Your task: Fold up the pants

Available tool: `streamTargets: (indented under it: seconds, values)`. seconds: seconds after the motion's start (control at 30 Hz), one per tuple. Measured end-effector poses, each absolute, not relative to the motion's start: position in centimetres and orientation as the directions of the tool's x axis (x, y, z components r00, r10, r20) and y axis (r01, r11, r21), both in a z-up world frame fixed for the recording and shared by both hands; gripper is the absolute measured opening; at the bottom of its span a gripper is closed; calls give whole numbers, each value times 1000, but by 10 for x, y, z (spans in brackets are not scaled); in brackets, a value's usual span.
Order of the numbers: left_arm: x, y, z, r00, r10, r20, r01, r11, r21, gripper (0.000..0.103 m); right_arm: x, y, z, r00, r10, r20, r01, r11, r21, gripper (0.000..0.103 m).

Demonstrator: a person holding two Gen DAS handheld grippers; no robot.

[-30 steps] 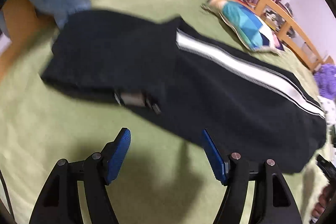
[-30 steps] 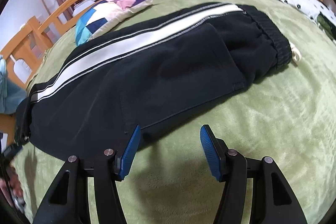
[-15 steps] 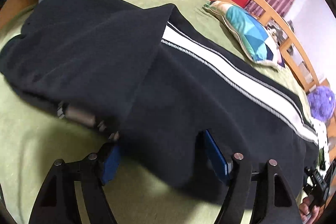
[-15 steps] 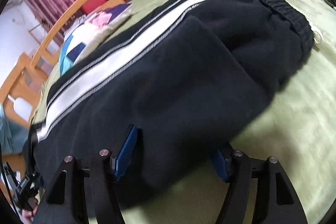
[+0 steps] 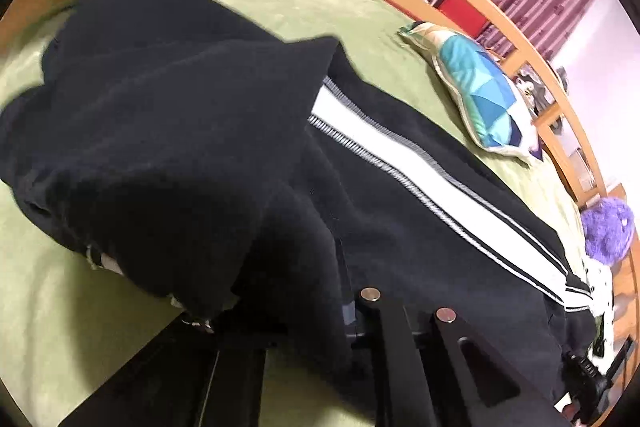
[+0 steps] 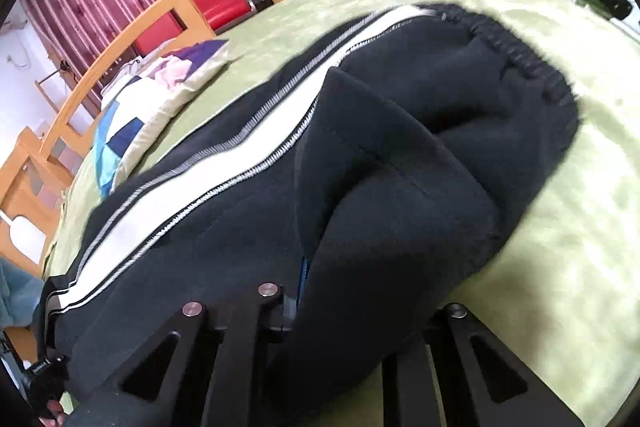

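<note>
Between our left gripper's (image 5: 280, 311) fingers, closed together, a fold of the one pair of black pants (image 5: 192, 131) is pinched; our right gripper (image 6: 360, 307) likewise clamps its near edge. Pants lie on the green bed (image 6: 560, 227), beside one patchwork pillow (image 5: 480, 99) and one purple plush toy (image 5: 608, 235).

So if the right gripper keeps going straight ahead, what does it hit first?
The black track pants: the fabric is already bunched between the right gripper's fingers, so it would only push deeper into them.
</note>
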State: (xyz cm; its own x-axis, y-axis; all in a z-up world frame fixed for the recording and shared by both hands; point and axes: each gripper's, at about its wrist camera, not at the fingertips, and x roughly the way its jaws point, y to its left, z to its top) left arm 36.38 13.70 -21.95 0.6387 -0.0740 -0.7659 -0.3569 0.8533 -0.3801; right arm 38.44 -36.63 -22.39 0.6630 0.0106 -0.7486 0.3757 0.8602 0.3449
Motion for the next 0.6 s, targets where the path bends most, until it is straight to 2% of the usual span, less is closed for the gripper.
streamTargets:
  seconds: [0.2, 0.5, 0.6]
  values:
    - [277, 118, -211, 606, -101, -789, -311, 883, -352, 10, 301, -383, -203, 648, 0, -762, 385, 863, 328, 12]
    - [127, 77, -204, 562, -196, -804, -219, 901, -373, 10, 121, -429, -182, 630, -35, -776, 406, 867, 290, 13]
    - [102, 72, -206, 549, -217, -807, -185, 910, -371, 13, 80, -440, -187, 611, -31, -791, 417, 862, 288, 17]
